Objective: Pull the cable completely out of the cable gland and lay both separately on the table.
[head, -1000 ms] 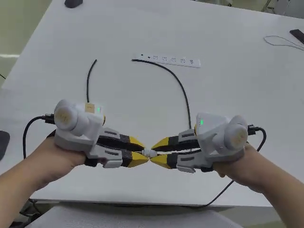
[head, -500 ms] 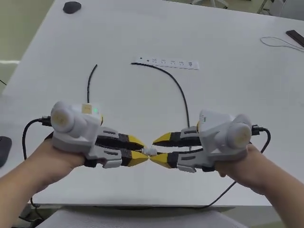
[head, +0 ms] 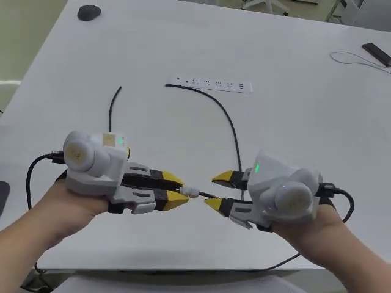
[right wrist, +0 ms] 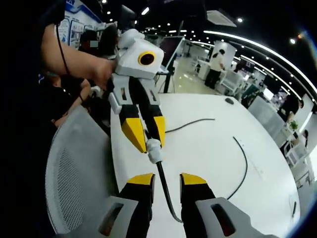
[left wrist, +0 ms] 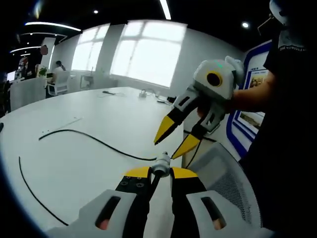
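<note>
We pinched the cable gland in our left claw.
Our right claw was wide at 3 o'clock.

Tabletop: looked smooth and matt white, with a faint sheen.
Left tool: had a smooth white plastic shell; its yellow tips looked matt.
Right tool: showed the same plastic, slightly glossy.
Cable gland: looked like smooth pale plastic.
Cable: wore a matt black sheath.
Chair: was grey mesh.

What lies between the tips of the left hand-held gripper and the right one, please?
The white gland and a short stretch of black cable, seen in the head view.
</note>
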Available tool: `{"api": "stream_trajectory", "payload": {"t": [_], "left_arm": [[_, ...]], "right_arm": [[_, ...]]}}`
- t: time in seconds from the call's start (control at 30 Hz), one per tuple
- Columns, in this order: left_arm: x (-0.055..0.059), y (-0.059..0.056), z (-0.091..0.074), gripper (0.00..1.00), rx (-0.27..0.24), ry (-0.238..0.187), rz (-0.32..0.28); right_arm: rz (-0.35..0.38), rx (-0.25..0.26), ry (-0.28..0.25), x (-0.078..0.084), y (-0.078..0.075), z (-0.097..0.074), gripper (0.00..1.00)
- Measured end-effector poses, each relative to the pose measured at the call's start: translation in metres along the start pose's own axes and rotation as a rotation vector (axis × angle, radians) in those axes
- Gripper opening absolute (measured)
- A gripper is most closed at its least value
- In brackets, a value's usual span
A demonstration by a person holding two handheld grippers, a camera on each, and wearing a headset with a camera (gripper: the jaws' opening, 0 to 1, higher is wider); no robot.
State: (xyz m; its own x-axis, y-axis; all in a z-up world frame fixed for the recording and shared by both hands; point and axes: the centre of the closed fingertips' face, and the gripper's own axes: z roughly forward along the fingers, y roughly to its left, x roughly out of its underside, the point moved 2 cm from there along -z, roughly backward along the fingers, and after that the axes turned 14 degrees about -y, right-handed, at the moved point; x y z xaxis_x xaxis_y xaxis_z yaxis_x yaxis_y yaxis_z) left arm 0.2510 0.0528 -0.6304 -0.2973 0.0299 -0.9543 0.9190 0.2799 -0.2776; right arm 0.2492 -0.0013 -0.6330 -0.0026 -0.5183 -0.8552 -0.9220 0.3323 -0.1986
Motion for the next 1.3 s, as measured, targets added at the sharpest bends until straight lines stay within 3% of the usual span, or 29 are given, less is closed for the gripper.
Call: {"api": "stream_trajectory", "payload": {"t": [0.07, 0.27, 0.5, 0.63, 1.1, 1.3], "left_arm": [[0.000, 0.001, 0.000, 0.15, -0.005, 0.001, 0.001], [0.001, 0.001, 0.002, 0.15, -0.008, 0.004, 0.005], [0.002, 0.001, 0.004, 0.15, -0.010, 0.004, 0.007], [0.002, 0.000, 0.003, 0.15, -0.011, 0.002, -0.001], [0.001, 0.000, 0.004, 0.15, -0.015, 0.002, 0.005], [0.001, 0.002, 0.002, 0.15, -0.022, -0.001, 0.003]], "right_arm": [[-0.031, 0.014, 0.017, 0.003, 0.001, 0.002, 0.11], [-0.061, 0.045, -0.006, -0.005, 0.001, 0.008, 0.11], [-0.108, 0.020, 0.019, -0.004, 0.007, 0.012, 0.02], [-0.072, 0.033, 0.012, -0.003, 0.006, 0.010, 0.01], [-0.066, 0.047, 0.003, 0.000, 0.005, 0.008, 0.00], [-0.005, 0.070, 0.000, 0.005, -0.001, 0.004, 0.00]]}}
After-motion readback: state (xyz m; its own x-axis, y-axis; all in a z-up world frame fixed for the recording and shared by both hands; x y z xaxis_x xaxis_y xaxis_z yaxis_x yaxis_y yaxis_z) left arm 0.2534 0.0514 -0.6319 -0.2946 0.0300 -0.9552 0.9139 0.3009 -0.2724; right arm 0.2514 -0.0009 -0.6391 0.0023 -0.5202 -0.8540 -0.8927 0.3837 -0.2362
